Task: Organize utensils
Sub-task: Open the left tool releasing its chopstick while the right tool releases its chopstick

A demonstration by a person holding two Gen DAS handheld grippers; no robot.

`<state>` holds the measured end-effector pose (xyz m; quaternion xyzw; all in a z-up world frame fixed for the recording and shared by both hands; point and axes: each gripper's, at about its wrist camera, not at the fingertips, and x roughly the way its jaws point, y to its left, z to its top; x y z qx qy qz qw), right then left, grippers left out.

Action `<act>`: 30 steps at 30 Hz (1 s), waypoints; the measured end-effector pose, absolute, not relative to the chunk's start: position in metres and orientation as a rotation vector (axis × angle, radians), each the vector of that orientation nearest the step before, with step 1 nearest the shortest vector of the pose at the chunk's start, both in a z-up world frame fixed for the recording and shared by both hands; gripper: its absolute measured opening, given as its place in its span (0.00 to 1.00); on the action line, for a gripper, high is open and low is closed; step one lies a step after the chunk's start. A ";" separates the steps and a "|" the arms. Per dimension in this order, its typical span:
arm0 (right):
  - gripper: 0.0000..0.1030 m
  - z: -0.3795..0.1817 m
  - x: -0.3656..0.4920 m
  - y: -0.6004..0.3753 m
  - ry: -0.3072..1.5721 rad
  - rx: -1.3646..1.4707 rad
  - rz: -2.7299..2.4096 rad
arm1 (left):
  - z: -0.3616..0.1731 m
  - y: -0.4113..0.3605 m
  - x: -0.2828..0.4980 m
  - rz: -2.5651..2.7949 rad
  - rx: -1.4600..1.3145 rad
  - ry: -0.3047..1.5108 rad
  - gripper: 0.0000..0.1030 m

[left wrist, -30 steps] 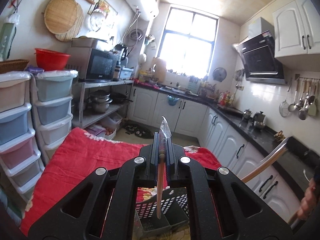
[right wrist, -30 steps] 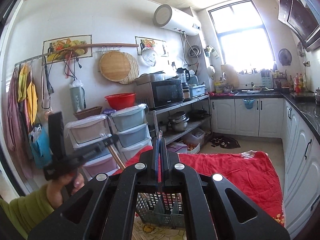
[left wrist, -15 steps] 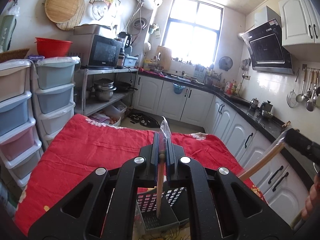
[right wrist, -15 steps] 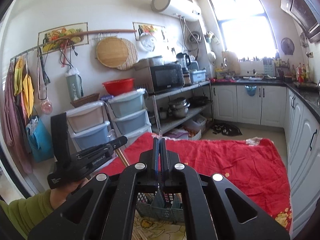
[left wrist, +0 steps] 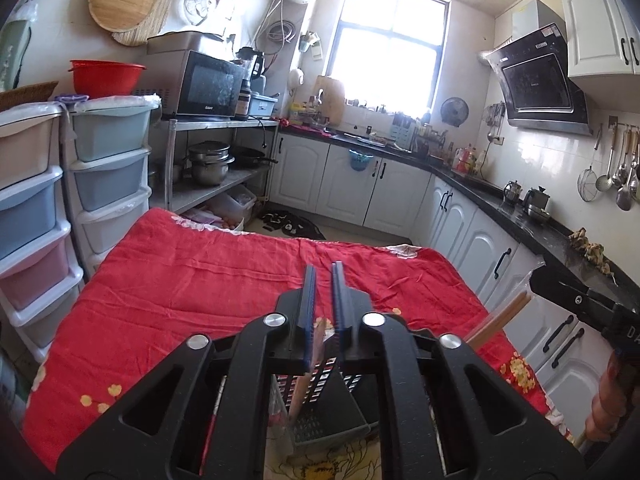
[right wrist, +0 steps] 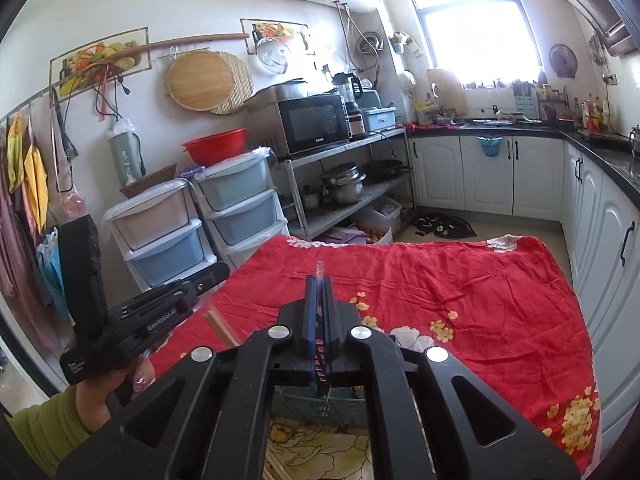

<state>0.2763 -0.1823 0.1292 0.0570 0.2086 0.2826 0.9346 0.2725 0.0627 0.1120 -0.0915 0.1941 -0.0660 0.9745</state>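
Observation:
In the left wrist view my left gripper (left wrist: 323, 268) stands open above a grey perforated utensil basket (left wrist: 328, 420). A pair of wooden chopsticks in a clear wrapper (left wrist: 304, 376) hangs loose between the fingers, its lower end in the basket. My right gripper (right wrist: 319, 278) is shut on a thin utensil in a clear wrapper (right wrist: 320, 270) whose tip pokes out past the fingertips. The basket (right wrist: 316, 404) shows under it. The right gripper also shows in the left wrist view (left wrist: 576, 300), shut on wrapped chopsticks (left wrist: 500, 318).
The basket sits at the near edge of a table under a red floral cloth (left wrist: 192, 280). Plastic drawer towers (left wrist: 108, 176) stand at the left, a metal shelf with a microwave (left wrist: 208, 84) behind, white cabinets (left wrist: 452, 216) at the right.
My left gripper has opened and let go of the chopsticks, which have slid down into the basket. Both views have tilted lower over the table.

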 end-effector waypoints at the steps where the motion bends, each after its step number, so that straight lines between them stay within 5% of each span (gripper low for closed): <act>1: 0.29 0.128 0.276 -0.183 0.430 0.116 0.572 | 0.111 0.064 0.272 -0.125 -0.186 0.392 0.20; 2: 0.34 0.127 0.275 -0.184 0.426 0.116 0.562 | 0.111 0.064 0.271 -0.119 -0.187 0.391 0.32; 6: 0.40 0.125 0.272 -0.189 0.414 0.111 0.544 | 0.110 0.071 0.267 -0.095 -0.205 0.392 0.49; 8: 0.44 0.123 0.270 -0.193 0.410 0.113 0.535 | 0.111 0.075 0.263 -0.074 -0.208 0.382 0.67; 12: 0.51 0.122 0.265 -0.201 0.395 0.117 0.513 | 0.115 0.084 0.250 -0.043 -0.214 0.340 0.88; 30: 0.63 0.115 0.229 -0.211 0.344 0.045 0.460 | 0.112 0.088 0.200 -0.046 -0.209 0.288 0.90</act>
